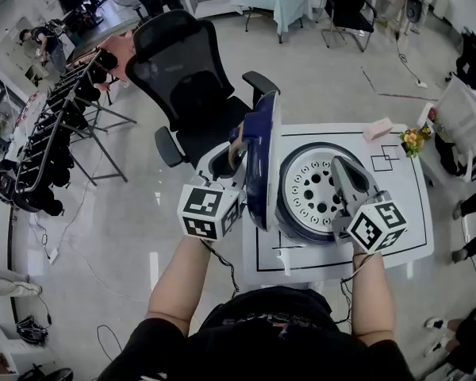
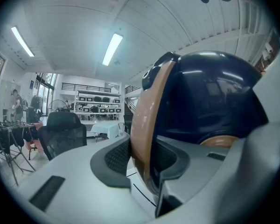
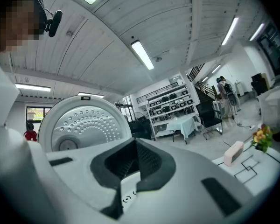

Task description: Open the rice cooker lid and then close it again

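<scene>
The rice cooker stands on the white table with its lid swung up on edge. The lid's navy outside faces left and its silver, holed inner plate faces right. My left gripper reaches the lid from the left. In the left gripper view the lid's tan rim sits between the jaws of my left gripper, and the pads press on it. My right gripper hovers in front of the inner plate. Its tips are together with nothing between them.
A black office chair stands close behind the table's far left corner. A pink block and a small bunch of flowers lie at the table's far right. Black lines are marked on the tabletop. Racks and other tables stand further off.
</scene>
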